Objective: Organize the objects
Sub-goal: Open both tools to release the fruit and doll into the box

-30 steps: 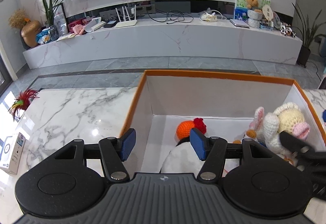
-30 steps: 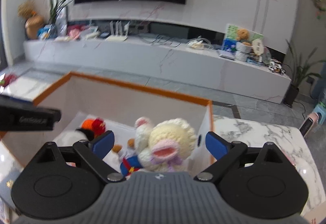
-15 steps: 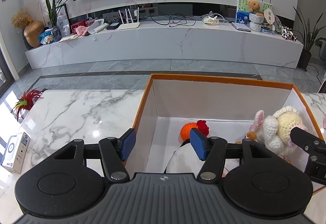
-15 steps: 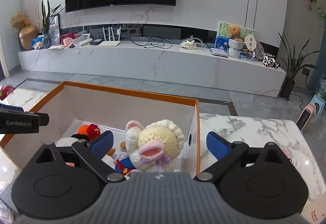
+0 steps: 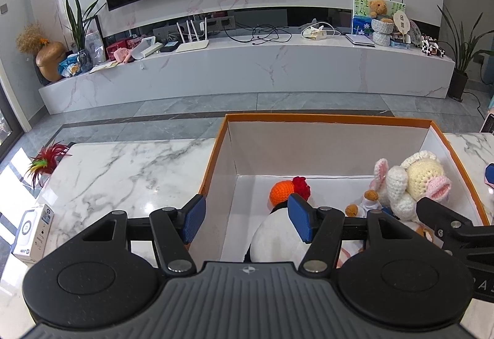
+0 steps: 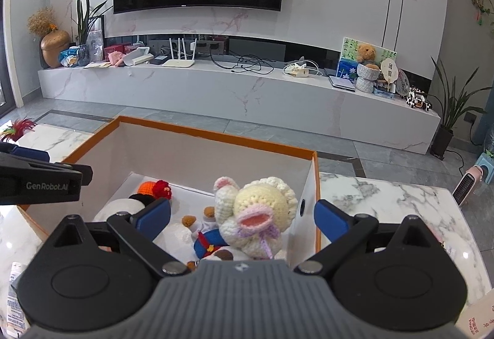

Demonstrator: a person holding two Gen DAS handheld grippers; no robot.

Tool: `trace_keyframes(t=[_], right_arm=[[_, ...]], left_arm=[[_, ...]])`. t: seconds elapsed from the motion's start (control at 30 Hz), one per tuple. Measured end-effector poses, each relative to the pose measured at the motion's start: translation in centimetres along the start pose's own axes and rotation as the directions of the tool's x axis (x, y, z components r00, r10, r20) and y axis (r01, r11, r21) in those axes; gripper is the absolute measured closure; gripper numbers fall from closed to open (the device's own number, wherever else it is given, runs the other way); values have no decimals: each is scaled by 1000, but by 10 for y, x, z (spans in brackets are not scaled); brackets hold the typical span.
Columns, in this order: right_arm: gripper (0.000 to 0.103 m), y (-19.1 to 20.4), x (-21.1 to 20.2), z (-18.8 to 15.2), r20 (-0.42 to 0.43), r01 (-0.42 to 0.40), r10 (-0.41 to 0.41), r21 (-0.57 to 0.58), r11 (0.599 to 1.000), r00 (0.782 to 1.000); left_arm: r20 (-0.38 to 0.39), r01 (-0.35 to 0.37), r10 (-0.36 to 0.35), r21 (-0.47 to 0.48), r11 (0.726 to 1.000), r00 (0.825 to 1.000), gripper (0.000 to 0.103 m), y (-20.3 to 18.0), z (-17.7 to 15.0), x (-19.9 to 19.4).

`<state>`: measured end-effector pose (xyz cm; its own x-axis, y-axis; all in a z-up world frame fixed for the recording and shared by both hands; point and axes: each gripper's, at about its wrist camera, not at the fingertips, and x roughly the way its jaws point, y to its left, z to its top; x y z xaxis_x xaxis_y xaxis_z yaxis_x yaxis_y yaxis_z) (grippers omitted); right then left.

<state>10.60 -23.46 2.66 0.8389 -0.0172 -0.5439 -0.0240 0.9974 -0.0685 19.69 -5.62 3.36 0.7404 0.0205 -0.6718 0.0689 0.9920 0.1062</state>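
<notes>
The right tool [image 6: 242, 217] has just been opening, wide and empty; the lamb [image 6: 256, 215] sits against the box's [image 6: 216, 135] right wall. Best lift straight up, clear of wool.

box [image 5: 324, 118] far half free | near half: crocheted toys [image 6: 262, 215] block
</notes>
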Motion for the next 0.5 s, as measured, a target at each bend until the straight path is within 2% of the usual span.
trace_keyframes(t=[0.5], right_arm=[[4,14,-36,-5,-8,-1,1,-53,999,1000]], left_arm=[[7,-11,10,29,1000,1000,34,4,-15,-30]])
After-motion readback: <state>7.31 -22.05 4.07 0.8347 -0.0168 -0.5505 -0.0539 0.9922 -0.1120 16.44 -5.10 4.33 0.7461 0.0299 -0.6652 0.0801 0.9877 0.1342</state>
